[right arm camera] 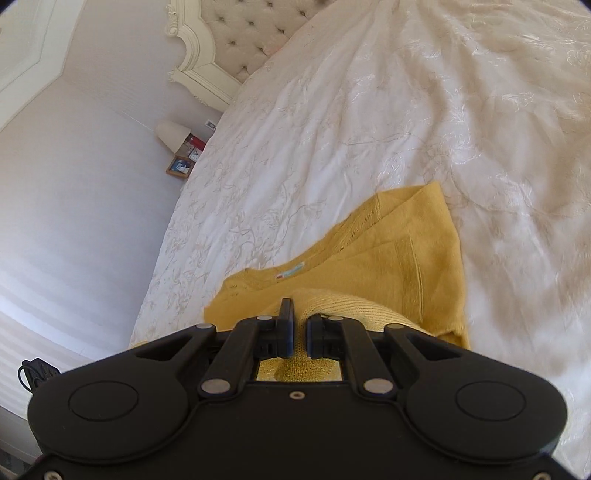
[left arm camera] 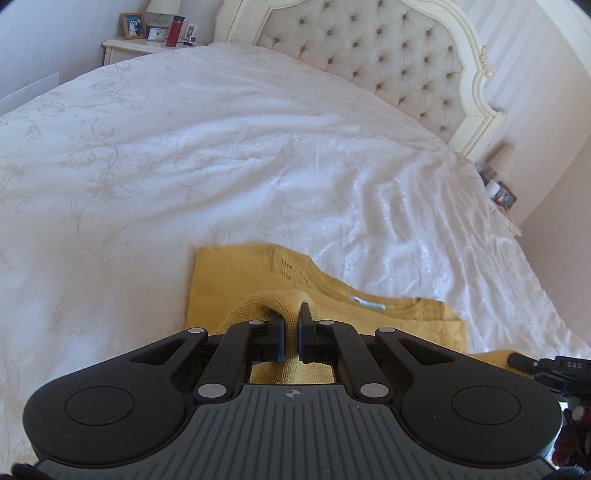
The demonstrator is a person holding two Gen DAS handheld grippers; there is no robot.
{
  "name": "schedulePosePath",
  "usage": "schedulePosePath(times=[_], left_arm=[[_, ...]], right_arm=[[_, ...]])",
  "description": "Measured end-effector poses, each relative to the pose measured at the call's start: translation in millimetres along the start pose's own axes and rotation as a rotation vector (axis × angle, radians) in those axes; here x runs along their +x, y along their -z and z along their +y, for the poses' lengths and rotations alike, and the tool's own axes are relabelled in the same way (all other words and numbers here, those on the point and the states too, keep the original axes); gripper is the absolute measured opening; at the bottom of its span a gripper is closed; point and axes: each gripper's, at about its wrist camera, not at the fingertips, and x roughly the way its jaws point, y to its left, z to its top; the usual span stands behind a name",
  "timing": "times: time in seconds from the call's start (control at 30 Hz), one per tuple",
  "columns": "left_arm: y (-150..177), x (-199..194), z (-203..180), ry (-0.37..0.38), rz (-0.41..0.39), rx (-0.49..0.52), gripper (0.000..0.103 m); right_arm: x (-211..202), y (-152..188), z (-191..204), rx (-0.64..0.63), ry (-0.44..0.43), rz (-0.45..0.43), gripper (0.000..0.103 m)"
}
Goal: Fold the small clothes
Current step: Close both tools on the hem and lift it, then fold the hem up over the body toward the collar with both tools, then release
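A: Start nearest the lens. In the left wrist view, what is the left gripper [left arm camera: 291, 317] doing?

B: Low in the centre of the frame, its jaws are pinched together on a raised fold of the yellow knitted sweater [left arm camera: 229, 288]. The knit bulges up between the blue pads and runs down under the gripper body

A: And the right gripper [right arm camera: 301, 317]?

B: Same story in the right wrist view: bottom centre, the jaws clamped on a bunched ridge of the sweater [right arm camera: 424, 266], with more yellow knit showing through the gap behind the fingers. Its tip also pokes into the lower right edge of the left view

A: Where does the rest of the garment lie?

B: Flat on the white bedspread [left arm camera: 184, 166], just beyond both grippers. In the left view it fills the lower middle, with the neckline and a small pale label [left arm camera: 367, 302] to the right of the fingers. In the right view the label [right arm camera: 291, 271] sits just above the fingers, and the garment stretches toward centre right

A: Further back?

B: Wrinkled, floral-patterned bedspread [right arm camera: 369, 129], then the tufted headboard [left arm camera: 369, 48] at the top of the left view and at the top, left of centre, in the right view [right arm camera: 243, 37]

A: Anything at the edges?

B: Upper left of the left view has a nightstand [left arm camera: 125, 46] with a framed photo [left arm camera: 133, 25], a small clock [left arm camera: 158, 34] and a red bottle [left arm camera: 174, 31]. A lamp [right arm camera: 173, 134] stands beside the bed, left of centre in the right view
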Motion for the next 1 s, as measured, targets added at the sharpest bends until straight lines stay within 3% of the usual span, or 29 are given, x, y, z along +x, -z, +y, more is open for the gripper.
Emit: schedulePosePath(times=[0.3, 0.37, 0.4, 0.47, 0.53, 0.6, 0.67, 0.7, 0.77, 0.87, 1.0], left_arm=[[-15, 81, 13, -0.104, 0.11, 0.039, 0.009], [-17, 92, 18, -0.112, 0.126, 0.023, 0.01], [-18, 96, 20, -0.111, 0.137, 0.012, 0.012], [-21, 105, 26, -0.099, 0.161, -0.013, 0.026], [-24, 108, 27, -0.115, 0.146, -0.003, 0.027], [-29, 107, 27, -0.144, 0.117, 0.016, 0.034], [-36, 103, 29, -0.153, 0.084, 0.016, 0.05], [-40, 101, 30, -0.153, 0.071, 0.018, 0.051], [-46, 94, 27, -0.177, 0.055, 0.043, 0.053], [-45, 79, 15, -0.204, 0.033, 0.127, 0.054], [-21, 62, -9, -0.184, 0.041, 0.238, 0.055]], right_arm=[[71, -38, -22, -0.01, 0.128, 0.077, 0.015], [82, -42, -25, -0.017, 0.158, 0.098, 0.021], [87, -43, -27, -0.017, 0.169, 0.105, 0.021], [94, -45, -32, -0.008, 0.188, 0.116, 0.021], [96, -47, -36, -0.006, 0.192, 0.121, 0.021], [95, -47, -36, -0.018, 0.199, 0.118, 0.021], [92, -47, -35, -0.033, 0.208, 0.106, 0.036], [89, -47, -33, -0.043, 0.218, 0.089, 0.042], [81, -48, -30, -0.061, 0.236, 0.041, 0.065], [70, -48, -22, -0.111, 0.279, -0.015, 0.069], [60, -34, -4, -0.218, 0.298, -0.016, 0.07]])
